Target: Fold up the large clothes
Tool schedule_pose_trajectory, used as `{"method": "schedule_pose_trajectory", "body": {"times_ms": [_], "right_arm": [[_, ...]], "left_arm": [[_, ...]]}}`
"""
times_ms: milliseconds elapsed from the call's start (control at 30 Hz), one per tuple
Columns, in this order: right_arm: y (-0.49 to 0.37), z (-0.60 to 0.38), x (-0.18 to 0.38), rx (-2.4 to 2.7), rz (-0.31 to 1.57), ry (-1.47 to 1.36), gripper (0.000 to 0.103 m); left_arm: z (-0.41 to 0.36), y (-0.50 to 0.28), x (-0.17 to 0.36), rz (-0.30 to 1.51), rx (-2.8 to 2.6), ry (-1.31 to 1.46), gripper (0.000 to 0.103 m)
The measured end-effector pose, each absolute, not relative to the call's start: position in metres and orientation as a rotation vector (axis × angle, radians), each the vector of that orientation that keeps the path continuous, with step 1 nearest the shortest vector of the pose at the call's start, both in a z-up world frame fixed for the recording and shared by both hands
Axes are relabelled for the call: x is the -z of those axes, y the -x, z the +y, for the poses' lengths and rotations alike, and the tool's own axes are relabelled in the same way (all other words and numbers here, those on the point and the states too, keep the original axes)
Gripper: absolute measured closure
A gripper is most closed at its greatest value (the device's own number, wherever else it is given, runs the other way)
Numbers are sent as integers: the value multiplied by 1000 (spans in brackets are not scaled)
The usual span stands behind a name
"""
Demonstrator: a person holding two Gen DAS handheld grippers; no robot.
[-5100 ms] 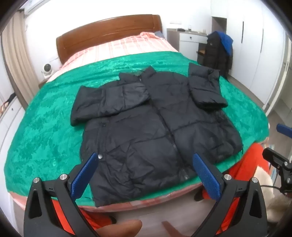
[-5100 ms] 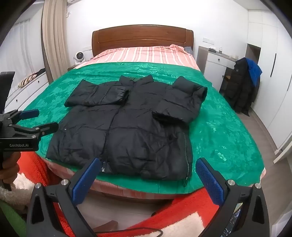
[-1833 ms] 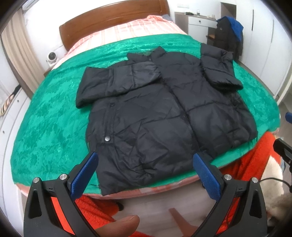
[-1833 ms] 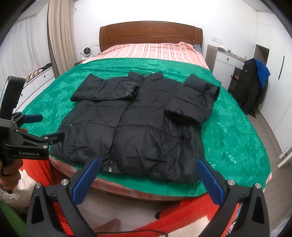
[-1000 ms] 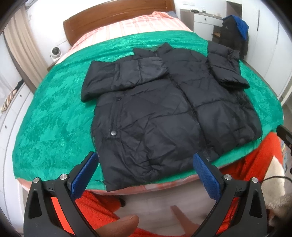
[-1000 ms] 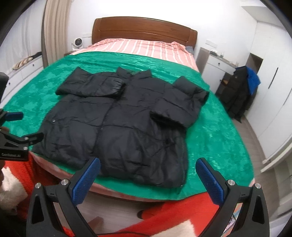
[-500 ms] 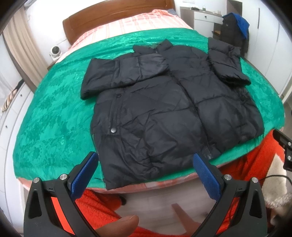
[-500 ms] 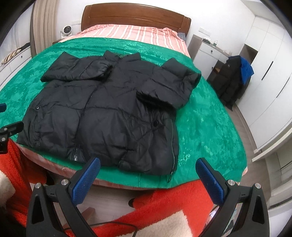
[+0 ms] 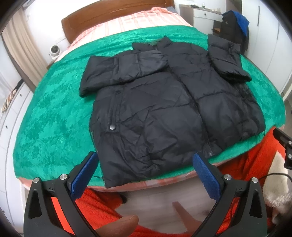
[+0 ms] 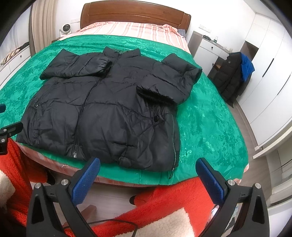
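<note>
A black puffer jacket (image 9: 164, 102) lies front up on a green bedspread (image 9: 54, 113), its hem at the bed's near edge. Both sleeves are folded in over the chest. It also shows in the right wrist view (image 10: 109, 109). My left gripper (image 9: 146, 173) is open and empty, just short of the hem's left half. My right gripper (image 10: 147, 175) is open and empty, just short of the hem's right corner. The left gripper's tip also shows at the left edge of the right wrist view (image 10: 9, 129).
The bed has a wooden headboard (image 10: 135, 12) and striped sheet (image 10: 131, 29). A white nightstand (image 10: 208, 49) and a dark coat on a chair (image 10: 231, 76) stand to the right, by white wardrobes (image 10: 264, 63). My red sleeves (image 10: 164, 200) are below the grippers.
Both grippers have come closer to the bed's near edge and now look down more steeply on the jacket. The right one has shifted right. The jacket has not moved.
</note>
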State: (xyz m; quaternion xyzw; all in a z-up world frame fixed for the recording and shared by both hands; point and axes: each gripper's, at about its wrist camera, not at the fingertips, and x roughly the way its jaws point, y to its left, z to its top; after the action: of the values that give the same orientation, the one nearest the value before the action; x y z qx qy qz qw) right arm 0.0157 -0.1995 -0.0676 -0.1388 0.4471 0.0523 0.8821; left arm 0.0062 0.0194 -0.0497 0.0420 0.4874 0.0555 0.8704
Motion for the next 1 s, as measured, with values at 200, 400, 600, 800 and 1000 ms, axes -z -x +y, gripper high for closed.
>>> {"method": "schedule_pose_trajectory", "body": {"times_ms": [200,400,600,800,1000], "right_arm": [[-17,-199,72,-136,936,269,0],[-18,-192,81,-226,950,222,0],[-17,-198,88,-240,947,170,0],[-13,-218,97,-192,973,134,0],[-7,-239,103,-161,992,86,0]], "left_arm": [[27,-13,65,1069,-116,-69,0],[61,-66,48,1003,-131,-111,0],[39,-178,36,943,88,-241,0],[-21,-286,102,1002,127,-393,0],[8,-334,136,1057,-6,-197,79]]}}
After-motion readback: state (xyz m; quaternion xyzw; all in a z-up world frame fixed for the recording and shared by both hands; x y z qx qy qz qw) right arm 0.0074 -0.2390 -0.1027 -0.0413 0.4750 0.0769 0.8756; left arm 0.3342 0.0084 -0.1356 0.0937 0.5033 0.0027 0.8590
